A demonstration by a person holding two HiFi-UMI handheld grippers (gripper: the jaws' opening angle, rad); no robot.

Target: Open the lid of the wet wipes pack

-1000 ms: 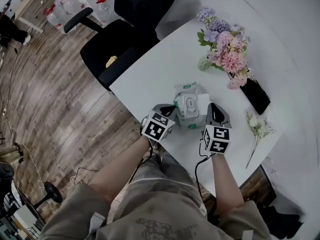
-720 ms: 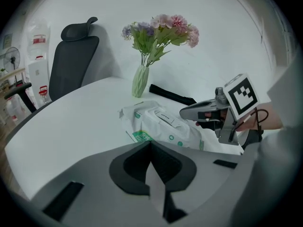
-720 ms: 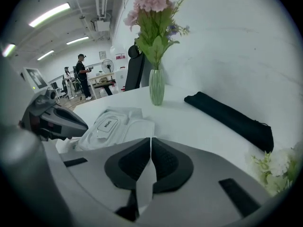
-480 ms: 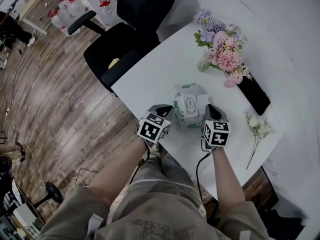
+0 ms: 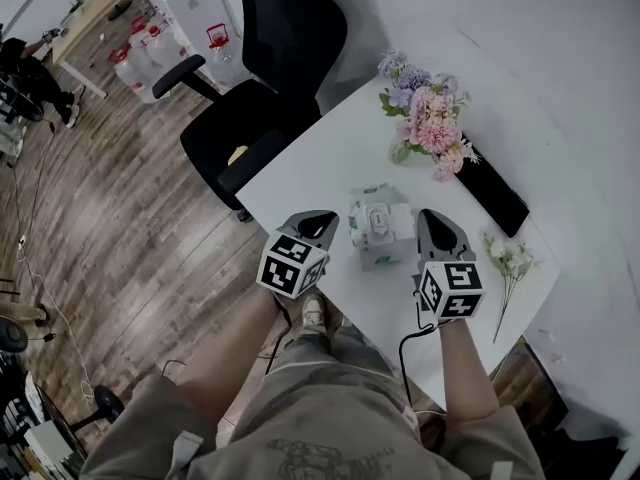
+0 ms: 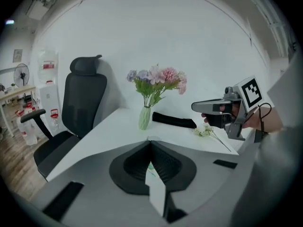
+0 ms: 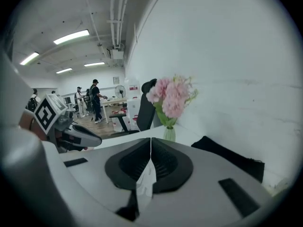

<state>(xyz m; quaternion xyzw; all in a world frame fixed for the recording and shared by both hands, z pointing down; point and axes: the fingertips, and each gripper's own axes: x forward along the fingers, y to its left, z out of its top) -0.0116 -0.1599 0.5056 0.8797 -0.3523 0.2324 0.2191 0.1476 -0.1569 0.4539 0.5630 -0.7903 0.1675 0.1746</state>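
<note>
The wet wipes pack (image 5: pixel 379 228) lies on the white table (image 5: pixel 310 168), green and white, with a white lid on top; a white flap seems to be folded out to its right. My left gripper (image 5: pixel 314 220) hovers just left of the pack, apart from it, jaws shut and empty. My right gripper (image 5: pixel 431 218) hovers to the pack's right, also shut with nothing held. The left gripper view shows its own shut jaws (image 6: pixel 150 141) and the right gripper (image 6: pixel 222 108) across from it. The right gripper view shows its shut jaws (image 7: pixel 151 138) and the left gripper (image 7: pixel 71 134). Neither gripper view shows the pack.
A vase of pink and purple flowers (image 5: pixel 425 118) stands at the back of the table. A long black case (image 5: pixel 490 196) lies to its right, with a loose flower sprig (image 5: pixel 508 263) near the right edge. A black office chair (image 5: pixel 260 98) stands beyond the table's left edge.
Both grippers have lifted up from beside the pack and now hang higher, spread a little wider apart. The pack stays on the table.
</note>
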